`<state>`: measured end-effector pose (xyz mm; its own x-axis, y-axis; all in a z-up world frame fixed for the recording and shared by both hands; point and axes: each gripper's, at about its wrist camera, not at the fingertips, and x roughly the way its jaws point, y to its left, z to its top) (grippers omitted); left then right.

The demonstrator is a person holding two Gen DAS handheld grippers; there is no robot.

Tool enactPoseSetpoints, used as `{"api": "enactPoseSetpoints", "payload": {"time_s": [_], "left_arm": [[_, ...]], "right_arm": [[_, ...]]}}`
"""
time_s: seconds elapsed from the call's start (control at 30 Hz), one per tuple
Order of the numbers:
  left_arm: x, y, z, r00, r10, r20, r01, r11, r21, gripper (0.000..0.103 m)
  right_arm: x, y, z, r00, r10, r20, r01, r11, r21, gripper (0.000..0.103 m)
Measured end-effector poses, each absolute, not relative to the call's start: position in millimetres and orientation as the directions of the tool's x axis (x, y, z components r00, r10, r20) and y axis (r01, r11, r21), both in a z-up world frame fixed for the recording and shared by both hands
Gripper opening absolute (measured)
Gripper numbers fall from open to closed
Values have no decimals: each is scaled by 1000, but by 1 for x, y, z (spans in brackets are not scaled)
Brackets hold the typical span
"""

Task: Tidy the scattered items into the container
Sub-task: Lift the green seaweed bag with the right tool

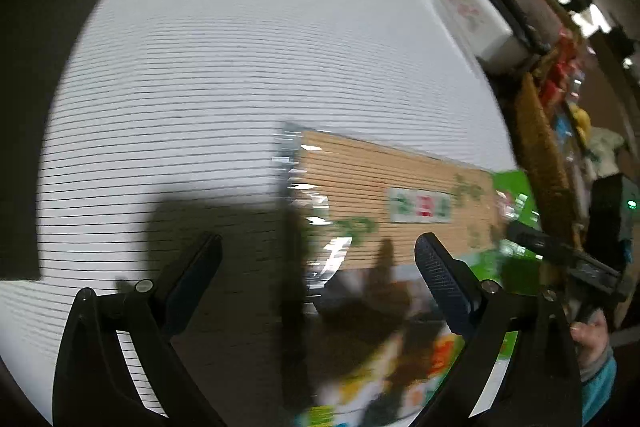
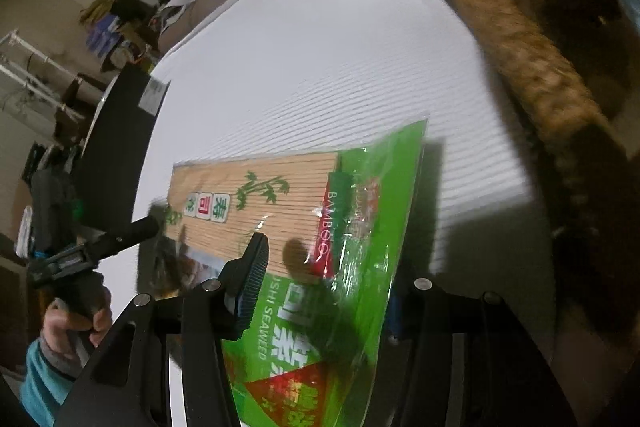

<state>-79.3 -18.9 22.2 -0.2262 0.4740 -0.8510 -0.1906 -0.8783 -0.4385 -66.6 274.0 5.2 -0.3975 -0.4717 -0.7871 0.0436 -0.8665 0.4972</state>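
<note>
My right gripper (image 2: pixel 320 275) sits around the green seaweed pack (image 2: pixel 332 267), jaws partly apart; I cannot tell if it pinches. The pack lies on the white surface (image 2: pixel 320 47) beside the woven basket (image 2: pixel 520 39). My left gripper (image 1: pixel 320 259) is spread wide, holding nothing.

left gripper (image 1: pixel 318 251): lower frame, jaws spread wide, nothing gripped | right gripper (image 2: pixel 320 267): lower frame, jaws partly apart, pads not seen pressing

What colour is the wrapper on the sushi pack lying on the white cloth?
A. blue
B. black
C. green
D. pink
C: the sushi pack has a bright green wrapper around its tan bamboo mat, and it lies on the white cloth.
</note>
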Motion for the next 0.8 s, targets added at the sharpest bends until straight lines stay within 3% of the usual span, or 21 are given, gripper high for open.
{"api": "enactPoseSetpoints", "payload": {"time_s": [0.4, 0.8], "left_arm": [[-69, -23, 48, -259, 536, -803, -172, -844, -508, 91], [-51, -96, 196, -498, 451, -741, -176, -889, -422, 91]], "right_arm": [[-62, 258, 24, -405, -494, -769, 56, -853, 518, 53], [-76, 162, 155, -525, -494, -693, 212, -864, 456, 53]]}}
